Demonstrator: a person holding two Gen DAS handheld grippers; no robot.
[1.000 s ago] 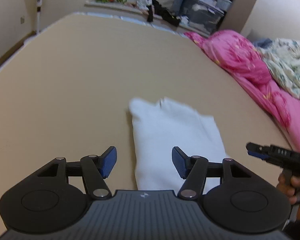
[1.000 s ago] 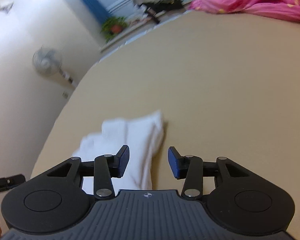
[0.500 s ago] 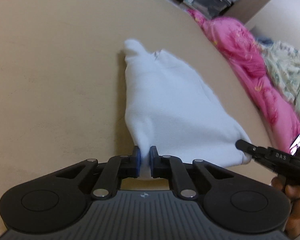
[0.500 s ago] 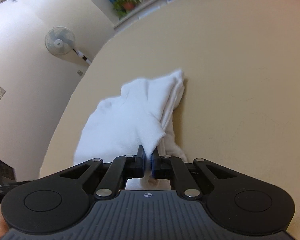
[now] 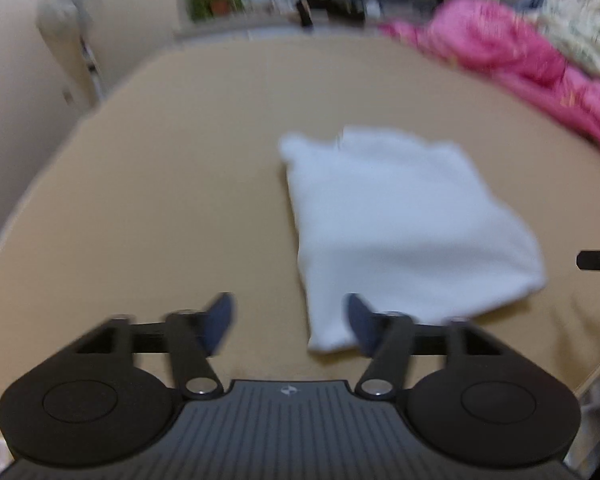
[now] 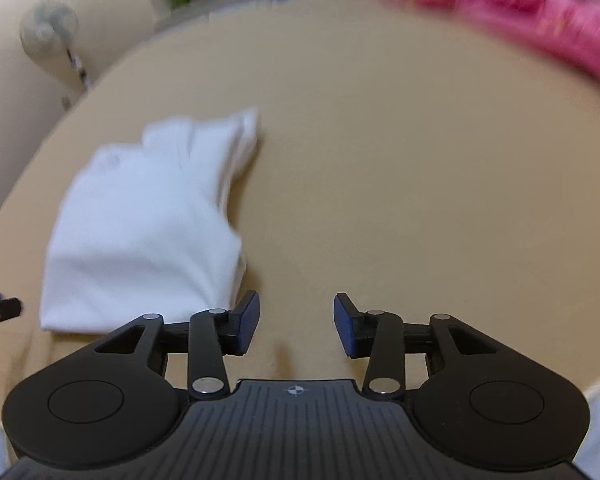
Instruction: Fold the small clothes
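The left hand-held gripper (image 5: 285,322) is standing spread at the bottom of its own view, its jaws having just been opening, with the near corner of the white, soft knitted garment (image 5: 400,216) lying between the blue pads (image 5: 219,320) but not being pinched. The right hand-held gripper (image 6: 295,322) is likewise standing apart after opening, with only bare surface between its jaws and the garment's edge just beside its left pad. The white garment (image 6: 147,224) is lying folded in a rough rectangle on the broad tan bed surface (image 5: 159,184), centre-right in the left view and centre-left in the right view. A crumpled pink quilt (image 5: 512,60) is sitting along the upper right.

From here, the folded layers look loose, so a pad dragging across the near corner would likely be pulling the fold open. Both views are blurring with motion, so a hasty regrasp risks catching only the top layer.
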